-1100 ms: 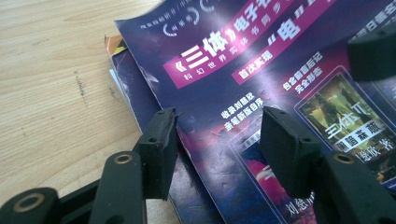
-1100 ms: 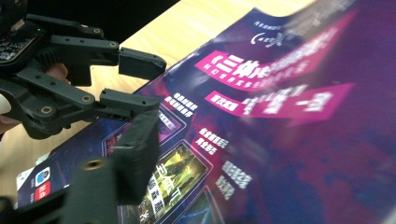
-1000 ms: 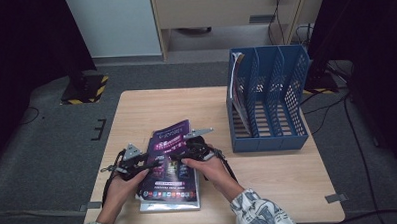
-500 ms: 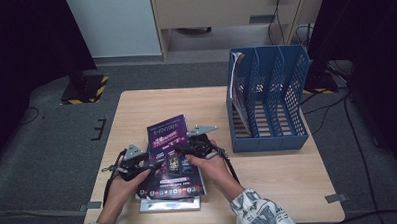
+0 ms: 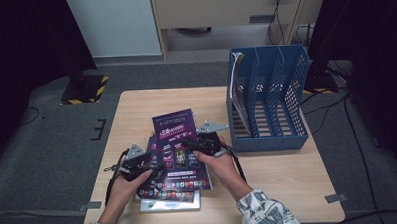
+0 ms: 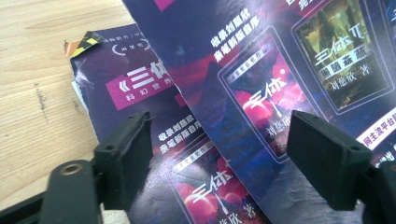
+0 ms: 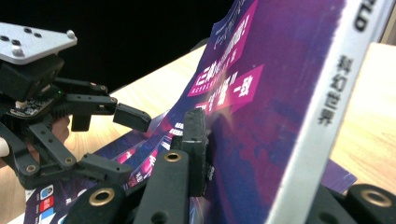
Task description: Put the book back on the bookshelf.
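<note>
Now magazine (image 7: 280, 93) clamped between right gripper (image 7: 261, 186) jaws.

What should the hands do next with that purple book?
Probably lift the top purple book toward the blue file rack: the right hand-held gripper is clamped on its raised edge, the left hand-held gripper is open above the stack.

A purple magazine (image 5: 174, 130) with pink title blocks and a silver spine is tilted up off the stack of matching magazines (image 5: 170, 192). That stack lies flat near the table's front edge.
</note>
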Demonstrator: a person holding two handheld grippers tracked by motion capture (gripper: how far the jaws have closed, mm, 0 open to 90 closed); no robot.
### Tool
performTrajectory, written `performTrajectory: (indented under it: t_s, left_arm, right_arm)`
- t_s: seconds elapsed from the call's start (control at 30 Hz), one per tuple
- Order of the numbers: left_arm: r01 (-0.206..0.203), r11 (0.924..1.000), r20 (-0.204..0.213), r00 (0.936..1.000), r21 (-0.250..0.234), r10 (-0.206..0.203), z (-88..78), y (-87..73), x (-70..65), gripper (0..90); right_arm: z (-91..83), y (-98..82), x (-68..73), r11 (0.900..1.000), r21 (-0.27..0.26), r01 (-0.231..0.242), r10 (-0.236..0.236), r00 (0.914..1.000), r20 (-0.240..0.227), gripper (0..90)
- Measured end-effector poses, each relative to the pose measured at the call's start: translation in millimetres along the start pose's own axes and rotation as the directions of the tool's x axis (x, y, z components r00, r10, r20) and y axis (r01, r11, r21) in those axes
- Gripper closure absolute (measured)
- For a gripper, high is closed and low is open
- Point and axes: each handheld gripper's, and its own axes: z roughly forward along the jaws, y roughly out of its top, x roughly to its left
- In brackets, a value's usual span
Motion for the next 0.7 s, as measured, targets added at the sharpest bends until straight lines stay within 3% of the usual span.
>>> performTrajectory:
  t_s: [0.27,0.7]
  left_arm:
    - [0.004,0.9998,0.018,0.9998,-0.019,-0.004,-0.7,2.8,-1.5,18.7]
    - [-0.007,0.9999,0.053,0.9986,-0.011,0.008,1.7,3.8,-2.8,17.8]
  right_arm:
    - [-3.0,4.6,5.0,0.999,-0.034,0.035,-0.035,0.9994,-0.005,78.1]
    - [-10.3,13.3,10.9,0.991,-0.101,0.085,-0.088,0.9958,-0.024,78.8]
